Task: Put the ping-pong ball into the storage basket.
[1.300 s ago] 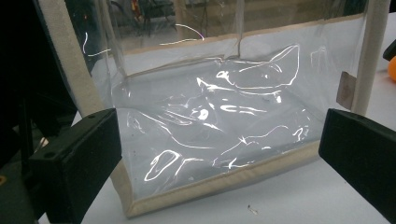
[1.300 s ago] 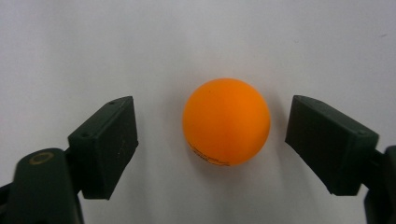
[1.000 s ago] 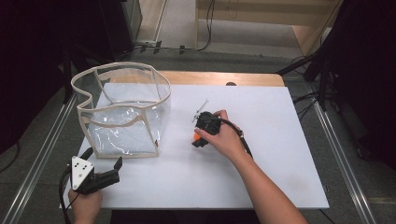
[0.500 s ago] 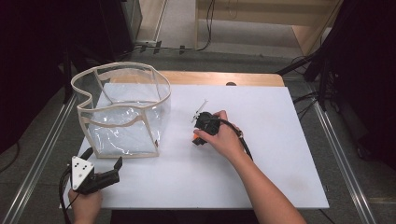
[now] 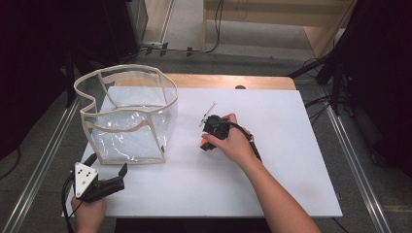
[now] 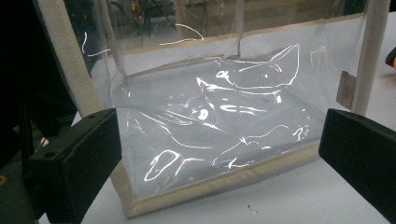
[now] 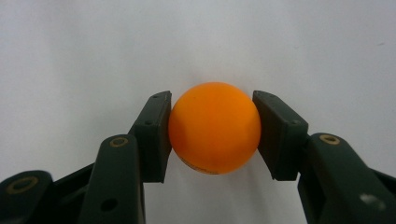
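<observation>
An orange ball [image 7: 214, 127] rests on the white table [image 5: 282, 184], and my right gripper [image 7: 212, 135] is shut on it, one black pad pressing each side. From above, the ball [image 5: 204, 142] peeks out under the right gripper [image 5: 207, 144] near the table's middle, mostly covered by the hand. A clear plastic bag with cream trim [image 5: 127, 116] stands open-topped at the left. My left gripper [image 5: 108, 164] is open at the front left corner, just short of the bag. Its jaws frame the bag's near wall [image 6: 210, 116] without touching it.
A thin metal rod [image 5: 209, 110] lies on the table just beyond the right gripper. A wooden strip [image 5: 228, 80] runs along the far edge, and metal rails [image 5: 354, 165] flank both sides. A cable [image 5: 252, 145] trails along the right wrist.
Less of the orange ball shows beside the right gripper than a second ago. Neither hand has shifted, and the bag stands as before.
</observation>
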`<state>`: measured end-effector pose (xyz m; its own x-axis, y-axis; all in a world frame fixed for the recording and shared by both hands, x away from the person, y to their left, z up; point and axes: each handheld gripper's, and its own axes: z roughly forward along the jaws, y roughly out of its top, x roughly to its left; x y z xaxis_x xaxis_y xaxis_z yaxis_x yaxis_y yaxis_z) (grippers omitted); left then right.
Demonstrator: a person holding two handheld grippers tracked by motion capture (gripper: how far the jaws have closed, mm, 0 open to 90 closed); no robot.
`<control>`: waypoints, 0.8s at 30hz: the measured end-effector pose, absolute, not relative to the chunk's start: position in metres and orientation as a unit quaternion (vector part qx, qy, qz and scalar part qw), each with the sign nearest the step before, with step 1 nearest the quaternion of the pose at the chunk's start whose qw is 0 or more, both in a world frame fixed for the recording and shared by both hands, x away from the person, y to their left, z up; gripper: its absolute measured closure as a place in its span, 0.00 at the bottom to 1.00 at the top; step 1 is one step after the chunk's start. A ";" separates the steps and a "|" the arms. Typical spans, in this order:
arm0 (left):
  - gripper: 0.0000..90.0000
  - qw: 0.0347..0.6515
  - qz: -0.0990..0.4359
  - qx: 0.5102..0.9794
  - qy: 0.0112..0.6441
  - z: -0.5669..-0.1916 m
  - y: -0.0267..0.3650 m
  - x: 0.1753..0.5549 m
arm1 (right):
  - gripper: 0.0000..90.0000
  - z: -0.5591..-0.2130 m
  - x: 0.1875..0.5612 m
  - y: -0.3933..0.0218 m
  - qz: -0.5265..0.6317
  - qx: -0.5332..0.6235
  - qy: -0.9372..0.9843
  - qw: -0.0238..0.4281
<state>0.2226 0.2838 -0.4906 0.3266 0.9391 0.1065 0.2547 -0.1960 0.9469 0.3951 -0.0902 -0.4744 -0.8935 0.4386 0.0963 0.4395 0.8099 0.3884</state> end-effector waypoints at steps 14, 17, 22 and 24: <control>0.00 0.454 0.376 0.676 0.442 -0.490 0.284 0.222 | 0.53 -0.461 0.396 -0.088 -0.213 -0.223 -0.951 0.005; 0.00 0.455 0.376 0.676 0.442 -0.491 0.284 0.222 | 0.53 -0.459 0.396 -0.088 -0.217 -0.218 -0.951 0.006; 0.00 0.454 0.376 0.676 0.442 -0.491 0.284 0.222 | 0.53 -0.455 0.397 -0.088 -0.216 -0.214 -0.953 0.009; 0.00 0.454 0.376 0.677 0.442 -0.490 0.284 0.222 | 0.53 -0.454 0.397 -0.088 -0.217 -0.213 -0.953 0.009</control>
<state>0.2224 0.2839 -0.4905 0.3270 0.9388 0.1078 0.2568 -0.1981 0.9459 0.3970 -0.0876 -0.4538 -0.9095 0.4010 0.1098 0.4091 0.8157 0.4089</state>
